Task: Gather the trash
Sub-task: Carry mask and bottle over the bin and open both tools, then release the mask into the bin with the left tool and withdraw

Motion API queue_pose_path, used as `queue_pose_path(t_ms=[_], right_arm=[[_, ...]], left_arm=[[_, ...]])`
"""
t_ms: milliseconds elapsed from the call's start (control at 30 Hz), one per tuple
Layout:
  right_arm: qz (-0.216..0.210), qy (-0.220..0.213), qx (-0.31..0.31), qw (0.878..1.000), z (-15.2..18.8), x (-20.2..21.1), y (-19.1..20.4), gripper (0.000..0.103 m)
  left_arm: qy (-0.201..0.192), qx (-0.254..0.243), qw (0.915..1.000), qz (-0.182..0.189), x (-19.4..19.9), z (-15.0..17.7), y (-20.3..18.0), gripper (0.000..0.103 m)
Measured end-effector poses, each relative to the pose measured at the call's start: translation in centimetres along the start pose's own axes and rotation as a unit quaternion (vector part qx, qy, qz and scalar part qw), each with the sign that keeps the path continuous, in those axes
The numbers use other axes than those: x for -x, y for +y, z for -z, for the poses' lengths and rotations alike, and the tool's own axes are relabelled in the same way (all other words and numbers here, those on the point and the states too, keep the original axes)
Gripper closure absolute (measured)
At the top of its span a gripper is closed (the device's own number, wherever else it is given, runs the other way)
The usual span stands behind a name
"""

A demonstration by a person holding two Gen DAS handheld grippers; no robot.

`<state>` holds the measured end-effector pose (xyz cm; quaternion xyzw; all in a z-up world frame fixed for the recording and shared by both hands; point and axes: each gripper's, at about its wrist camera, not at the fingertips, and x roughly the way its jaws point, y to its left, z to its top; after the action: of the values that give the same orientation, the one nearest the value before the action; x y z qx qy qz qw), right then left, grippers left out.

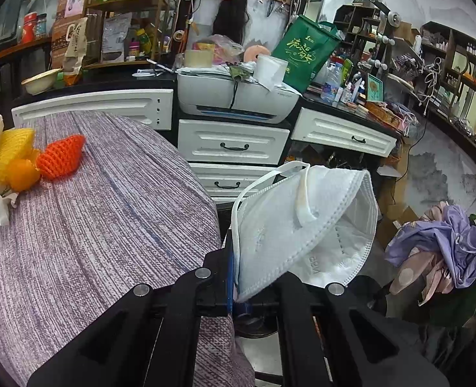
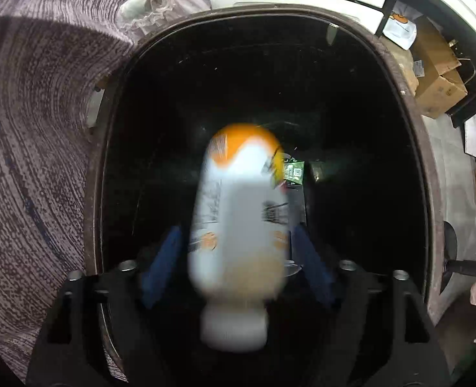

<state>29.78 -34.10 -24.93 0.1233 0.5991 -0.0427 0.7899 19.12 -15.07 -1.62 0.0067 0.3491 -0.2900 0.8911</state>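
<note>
**A mask in one gripper, a bottle over the bin in the other**

The left gripper (image 1: 234,293) is closed on the lower corner of a white folded face mask with white ear loops (image 1: 305,225). The mask stands up from the black fingers, beyond the edge of the round table with a purple-grey woven cloth (image 1: 92,225). Some small pale letters are pressed into the inner fold of the mask, but they are too faint to read.

On the far left part of the table lie an orange foam fruit net (image 1: 60,156), a yellow foam fruit net (image 1: 12,154) and a small orange fruit (image 1: 23,174), all touching one another. Behind the table there is a white printer (image 1: 238,100) on white drawers, and on it leans a green fabric bag with gold Chinese writing (image 1: 305,51); I cannot read these characters with certainty.

The right gripper (image 2: 238,251) points steeply down into a large dark bin with a brown rim (image 2: 428,167). Its blue pads (image 2: 163,258) stand wide apart, and between them is a white plastic bottle with an orange end and a white cap (image 2: 238,219). The bottle is blurred, and the pads do not seem to press on it. It has black print and orange marks on the label, but the blur makes them unreadable. Deep in the bin lies a small green packet (image 2: 294,171) with a square code. Brown cardboard boxes (image 2: 438,74) stand outside the bin.
</note>
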Motion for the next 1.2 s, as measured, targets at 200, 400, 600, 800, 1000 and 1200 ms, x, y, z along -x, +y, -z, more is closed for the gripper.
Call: queue_pose_path(t_ms=[200,400,600,800,1000,1200], right_arm=[[-0.013,-0.058,-0.016,0.998,0.9,4.8,-1.4,0.023],[0.018,-0.161,-0.045,0.986,1.7,11.7,-5.5,0.021],[0.042,-0.219,-0.101,0.97,3.3,16.8,-10.3,0.017],[0.035,-0.228,-0.136,0.964,3.8,17.6,-13.3,0.017],[0.026,-0.228,-0.146,0.962,4.1,17.7,-13.8,0.017],[0.019,-0.22,-0.143,0.965,4.0,16.9,-13.1,0.017]], left_arm=[[0.007,-0.005,1.0,0.004,-0.8,0.1,-0.8,0.098],[0.025,-0.017,0.9994,0.017,-2.6,0.2,-2.5,0.098],[0.059,-0.038,0.9971,0.028,-5.7,0.8,-5.0,0.098],[0.09,-0.07,0.9935,0.005,-9.3,1.4,-7.1,0.098],[0.112,-0.102,0.9879,-0.031,-12.3,2.3,-8.2,0.098],[0.12,-0.13,0.9824,-0.06,-13.9,3.1,-8.4,0.098]])
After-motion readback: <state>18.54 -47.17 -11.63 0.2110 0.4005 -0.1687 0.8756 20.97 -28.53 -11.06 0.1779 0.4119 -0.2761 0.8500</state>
